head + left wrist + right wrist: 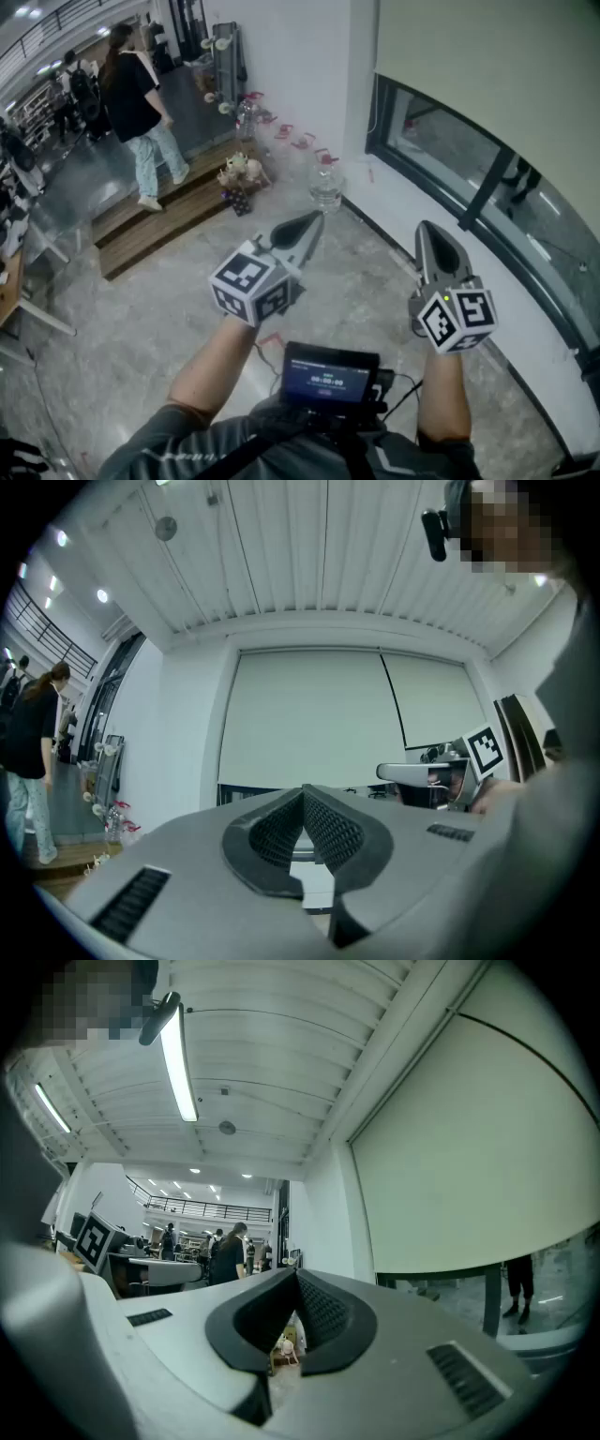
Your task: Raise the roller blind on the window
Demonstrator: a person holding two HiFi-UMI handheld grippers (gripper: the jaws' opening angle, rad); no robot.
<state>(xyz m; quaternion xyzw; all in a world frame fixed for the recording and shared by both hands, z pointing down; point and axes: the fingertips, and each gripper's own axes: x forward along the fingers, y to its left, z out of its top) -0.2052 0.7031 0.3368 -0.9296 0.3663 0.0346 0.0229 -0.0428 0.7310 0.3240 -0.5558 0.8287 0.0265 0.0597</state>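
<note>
The pale roller blind (487,66) hangs at the upper right and covers the top of the dark-framed window (487,192). A strip of glass shows below its bottom edge. My left gripper (312,221) is shut and empty, held over the floor and pointing away from me. My right gripper (426,231) is also shut with nothing in it, close to the wall under the window. In the left gripper view the blind (319,719) fills the wall ahead beyond the closed gripper (303,791). In the right gripper view the blind (469,1166) is at the right of the gripper (296,1276).
A clear water bottle (325,185) stands on the floor near the corner, with flowers (239,178) beside wooden steps (159,220). A person (141,112) walks at the upper left. A small screen (328,375) sits at my chest. A white sill (525,309) runs along the window.
</note>
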